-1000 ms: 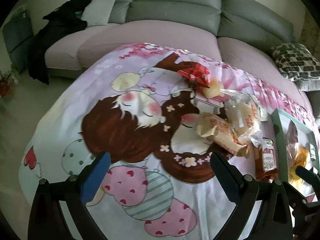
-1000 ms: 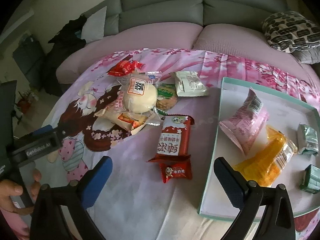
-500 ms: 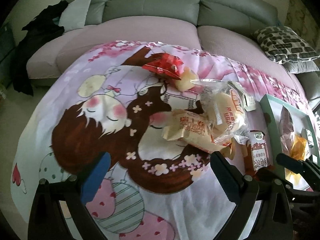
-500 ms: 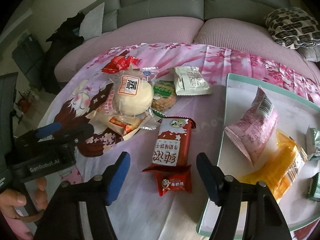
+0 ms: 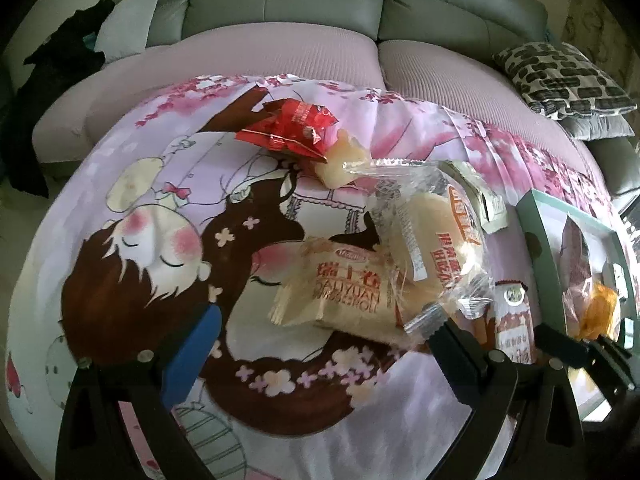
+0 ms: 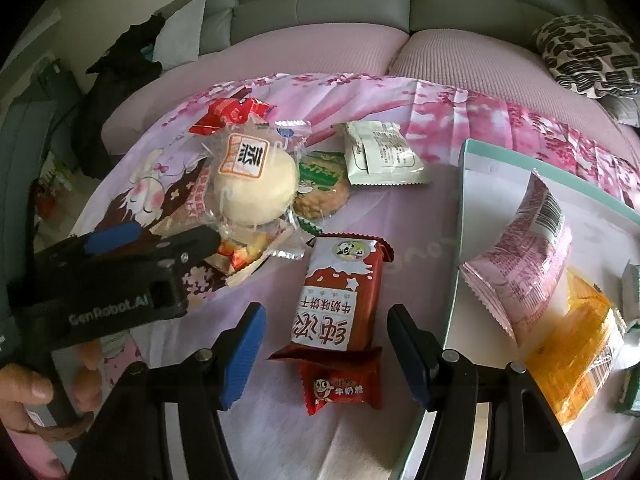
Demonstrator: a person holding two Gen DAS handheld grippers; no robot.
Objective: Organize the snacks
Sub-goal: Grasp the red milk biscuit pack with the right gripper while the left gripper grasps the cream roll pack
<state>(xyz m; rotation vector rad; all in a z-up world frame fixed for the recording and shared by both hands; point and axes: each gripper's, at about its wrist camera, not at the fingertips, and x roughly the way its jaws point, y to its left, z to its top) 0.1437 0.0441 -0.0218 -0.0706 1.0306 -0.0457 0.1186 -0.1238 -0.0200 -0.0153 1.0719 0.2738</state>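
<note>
My left gripper (image 5: 320,344) is open wide, low over the cartoon cloth. A cream Swiss-roll packet (image 5: 340,292) lies just ahead, between its fingers, and a clear bun packet (image 5: 436,240) rests on that roll. My right gripper (image 6: 326,354) stands half open, straddling a red milk-biscuit packet (image 6: 340,292) and a small red candy packet (image 6: 340,384); the pads do not press on them. The left gripper (image 6: 176,234) shows at the left of the right wrist view, beside the bun (image 6: 256,184). The teal-rimmed tray (image 6: 460,200) holds a pink packet (image 6: 520,248) and an orange one (image 6: 576,352).
A round cracker packet (image 6: 320,184), a white packet (image 6: 380,152) and a red packet (image 6: 232,114) lie further back on the cloth. Behind is a grey and pink sofa with a patterned cushion (image 6: 588,56) and dark clothes (image 6: 120,64). A hand (image 6: 24,392) grips the left tool.
The right gripper's jaws narrowed from wide to half open around the red biscuit packet and came lower. The left gripper shifted right and down toward the snack pile, which now looms larger.
</note>
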